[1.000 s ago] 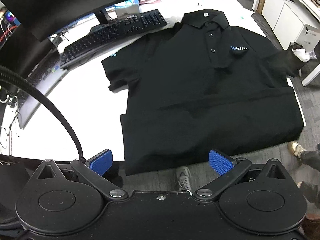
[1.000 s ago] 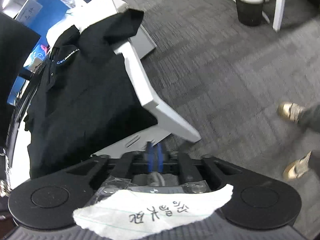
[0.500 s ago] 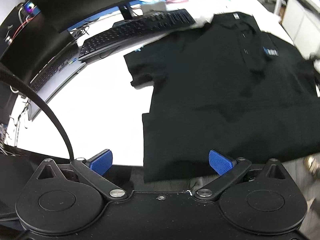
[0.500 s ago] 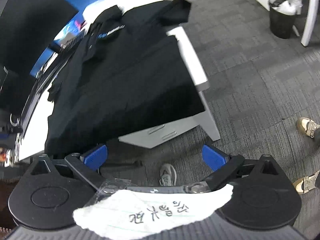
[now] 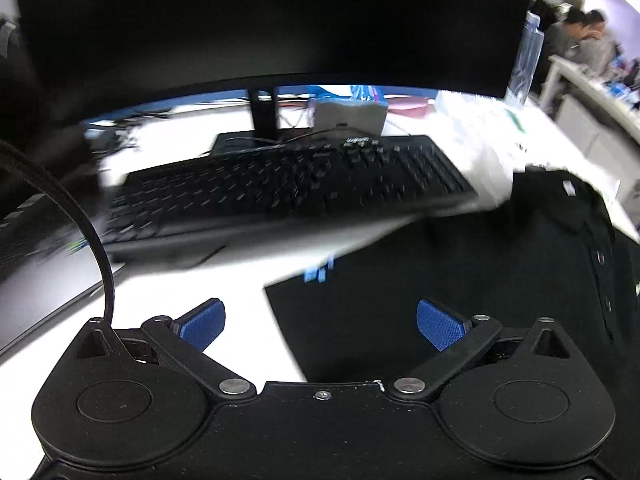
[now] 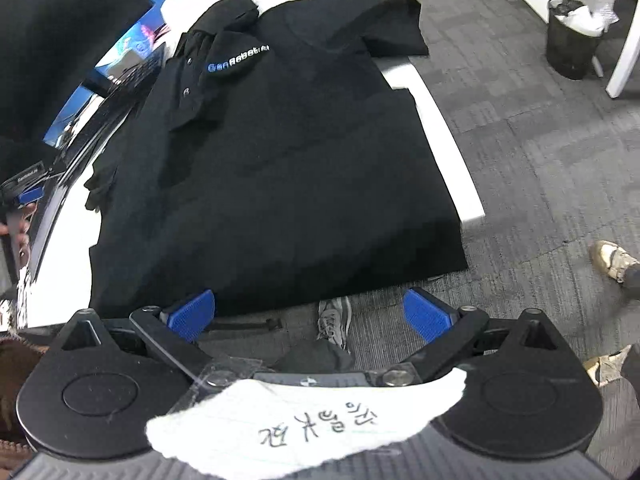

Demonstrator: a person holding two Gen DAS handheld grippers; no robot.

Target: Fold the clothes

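Observation:
A black polo shirt (image 6: 280,152) lies spread face up on the white table (image 6: 448,148), collar far, its hem hanging over the near edge and one sleeve draped over the right edge. My right gripper (image 6: 310,316) hovers open off the near edge, at the hem, holding nothing. In the left wrist view the shirt's sleeve and shoulder (image 5: 460,280) fill the lower right. My left gripper (image 5: 320,324) is open just above the sleeve's edge, one blue pad over bare table, the other over fabric.
A black keyboard (image 5: 288,192) and a large monitor (image 5: 272,20) stand just beyond the sleeve. A clear bottle (image 5: 528,56) is at the back right. A black waste bin (image 6: 572,36) sits on the grey carpet. Shoes (image 6: 334,320) show below the table edge.
My left gripper has swung left and forward, from the hem to the left sleeve near the keyboard. My right gripper opened and turned to face the shirt's hem.

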